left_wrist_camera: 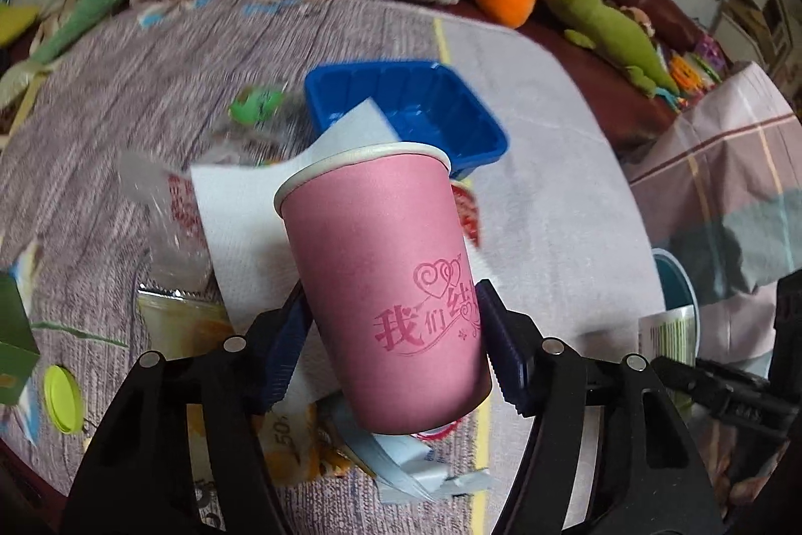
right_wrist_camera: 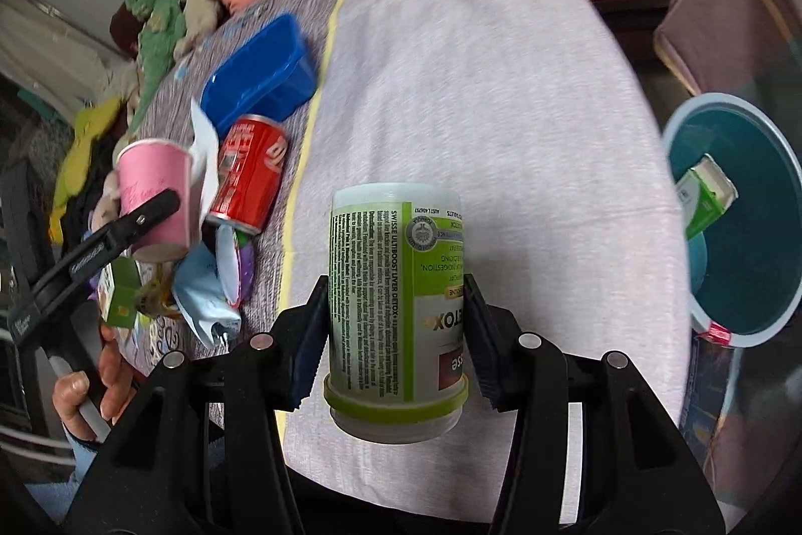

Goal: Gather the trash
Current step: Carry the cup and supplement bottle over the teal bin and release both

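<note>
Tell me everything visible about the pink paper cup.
The pink paper cup has a rolled white rim and a darker pink print of hearts and characters on its side. It looks intact, tilted with the mouth away from the camera, and the left gripper pinches its lower body between both pads. Its inside is not visible.

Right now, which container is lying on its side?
The red can, lying on the table beside the blue tray. The pink cup and the green-labelled bottle are each clamped in a gripper instead.
</note>
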Motion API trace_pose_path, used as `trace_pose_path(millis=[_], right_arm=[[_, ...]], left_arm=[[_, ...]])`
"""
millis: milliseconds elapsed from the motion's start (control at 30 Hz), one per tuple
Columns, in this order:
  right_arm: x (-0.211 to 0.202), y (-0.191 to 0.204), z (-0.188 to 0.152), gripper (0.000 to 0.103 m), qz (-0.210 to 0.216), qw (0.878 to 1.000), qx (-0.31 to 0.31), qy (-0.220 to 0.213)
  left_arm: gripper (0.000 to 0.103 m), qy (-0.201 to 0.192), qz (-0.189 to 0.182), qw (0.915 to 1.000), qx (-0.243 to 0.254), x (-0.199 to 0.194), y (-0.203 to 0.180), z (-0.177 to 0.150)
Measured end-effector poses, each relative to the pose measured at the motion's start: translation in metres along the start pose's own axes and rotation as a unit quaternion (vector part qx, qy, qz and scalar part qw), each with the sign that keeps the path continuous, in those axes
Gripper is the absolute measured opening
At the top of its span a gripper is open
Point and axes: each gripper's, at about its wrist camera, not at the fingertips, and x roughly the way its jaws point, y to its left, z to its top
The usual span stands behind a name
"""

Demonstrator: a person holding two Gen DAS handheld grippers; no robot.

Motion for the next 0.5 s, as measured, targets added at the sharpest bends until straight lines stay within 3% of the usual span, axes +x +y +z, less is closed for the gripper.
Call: trace_pose_path(millis=[167, 300, 500], right_arm=[[-0.019, -0.018, 0.001, 0.048, 0.008, 0.999, 0.019, -0.026], [-0.04, -0.038, 0.002, 0.048, 0.006, 0.998, 0.037, -0.055], [-0.085, -0.096, 0.0, 0.048, -0.014, 0.99, 0.092, -0.11]], left_arm=[[0.066, -0.015, -0.029, 0.9989, 0.033, -0.018, -0.03, 0.005], [0.066, -0.005, -0.058, 0.996, 0.067, -0.016, -0.064, 0.006], [0.066, 0.031, -0.11, 0.9816, 0.153, 0.011, -0.146, 0.003]])
